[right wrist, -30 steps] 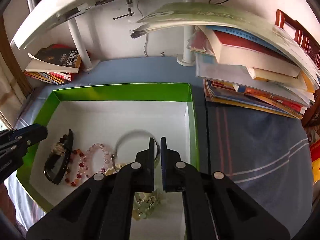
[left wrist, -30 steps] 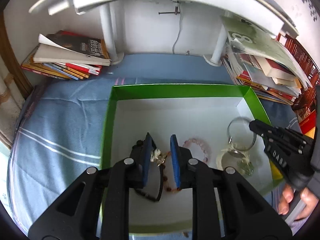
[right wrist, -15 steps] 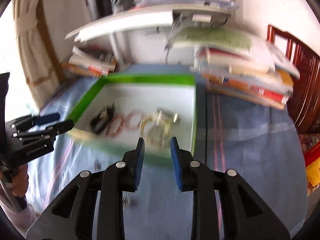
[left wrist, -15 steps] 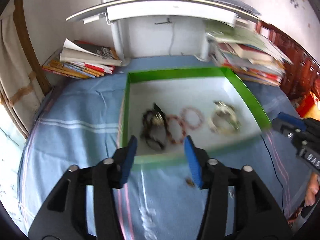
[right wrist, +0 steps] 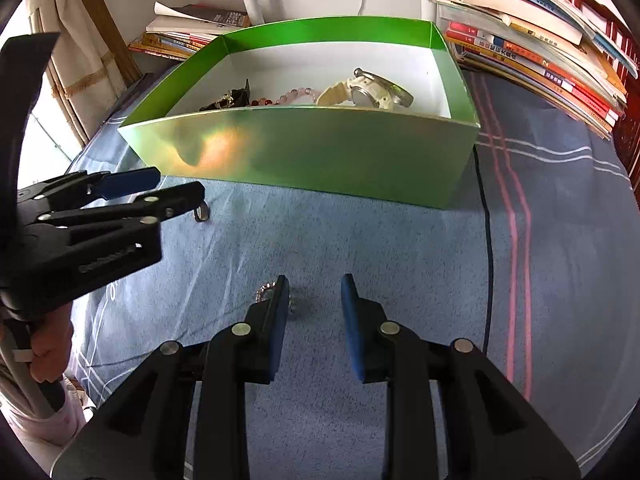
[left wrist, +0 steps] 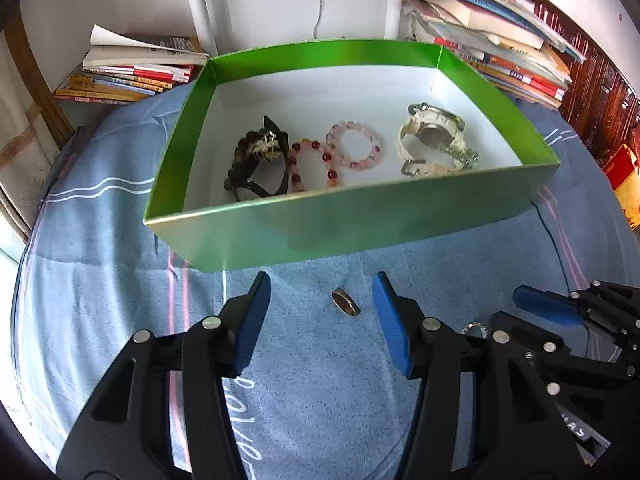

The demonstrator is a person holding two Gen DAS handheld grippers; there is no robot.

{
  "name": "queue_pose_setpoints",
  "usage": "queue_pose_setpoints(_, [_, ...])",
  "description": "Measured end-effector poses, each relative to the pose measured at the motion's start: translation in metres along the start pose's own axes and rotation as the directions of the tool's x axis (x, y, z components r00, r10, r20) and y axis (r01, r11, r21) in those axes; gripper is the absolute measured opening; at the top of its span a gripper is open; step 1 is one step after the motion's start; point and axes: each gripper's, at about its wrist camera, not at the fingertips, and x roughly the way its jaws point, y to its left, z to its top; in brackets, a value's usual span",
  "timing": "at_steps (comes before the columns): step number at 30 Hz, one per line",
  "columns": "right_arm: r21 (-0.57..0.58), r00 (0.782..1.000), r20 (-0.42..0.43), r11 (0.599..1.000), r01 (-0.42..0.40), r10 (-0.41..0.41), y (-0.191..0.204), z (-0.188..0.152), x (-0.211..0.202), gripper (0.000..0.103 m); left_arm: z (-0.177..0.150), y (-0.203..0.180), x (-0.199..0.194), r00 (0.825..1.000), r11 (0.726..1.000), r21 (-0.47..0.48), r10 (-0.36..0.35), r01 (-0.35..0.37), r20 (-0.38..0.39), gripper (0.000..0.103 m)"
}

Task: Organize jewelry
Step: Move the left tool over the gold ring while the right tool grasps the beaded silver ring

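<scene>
A green box [left wrist: 352,220] [right wrist: 320,152] with a white inside holds a black hair clip [left wrist: 256,160], a red bead bracelet [left wrist: 316,164], a pink bead bracelet [left wrist: 354,150] and a white watch [left wrist: 434,140] [right wrist: 368,90]. A gold ring [left wrist: 345,301] [right wrist: 201,213] lies on the blue cloth in front of the box, between my open left gripper's [left wrist: 320,308] fingers. My right gripper [right wrist: 314,300] is open and empty; a small sparkly ring [right wrist: 266,290] [left wrist: 475,328] lies by its left finger.
Stacks of books stand at the back left [left wrist: 132,68] and back right [left wrist: 500,44]. White shelf legs [left wrist: 198,4] rise behind the box. A dark wooden chair [left wrist: 600,92] is at the far right.
Both grippers have pulled back out of the box and come down low over the cloth in front of it. Both have opened wider.
</scene>
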Motion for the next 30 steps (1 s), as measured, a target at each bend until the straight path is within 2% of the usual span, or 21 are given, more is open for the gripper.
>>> queue_pose_setpoints(5, [0.003, 1.0, -0.008, 1.0, -0.004, 0.004, 0.001, 0.003, 0.003, 0.028, -0.002, 0.003, 0.009, 1.0, 1.0, -0.006, 0.006, -0.006, -0.016, 0.053])
queue_pose_setpoints(8, [0.004, 1.0, -0.008, 1.0, -0.007, 0.007, 0.0, 0.001, 0.002, 0.035, -0.006, 0.009, 0.014, 0.999, 1.0, -0.014, 0.016, -0.017, -0.033, 0.053])
queue_pose_setpoints(10, [0.006, 1.0, -0.007, 1.0, -0.004, 0.004, -0.001, 0.002, 0.002, 0.035, -0.01, 0.014, 0.015, 0.999, 0.999, -0.022, 0.025, -0.026, -0.042, 0.053])
queue_pose_setpoints(17, [0.012, 1.0, -0.002, 1.0, -0.002, 0.002, -0.003, 0.0, 0.0, 0.036, -0.029, 0.047, 0.007, 0.996, 0.993, -0.093, 0.068, -0.073, -0.057, 0.054])
queue_pose_setpoints(22, [-0.014, 1.0, -0.012, 1.0, -0.018, 0.018, 0.006, -0.002, 0.003, 0.036, -0.035, 0.053, -0.006, 0.997, 0.992, -0.108, 0.063, -0.066, -0.035, 0.056])
queue_pose_setpoints(30, [-0.059, 1.0, -0.025, 0.998, -0.02, 0.019, 0.019, -0.007, 0.009, 0.038, -0.037, 0.037, -0.004, 0.999, 0.997, -0.076, 0.017, -0.02, -0.038, 0.057])
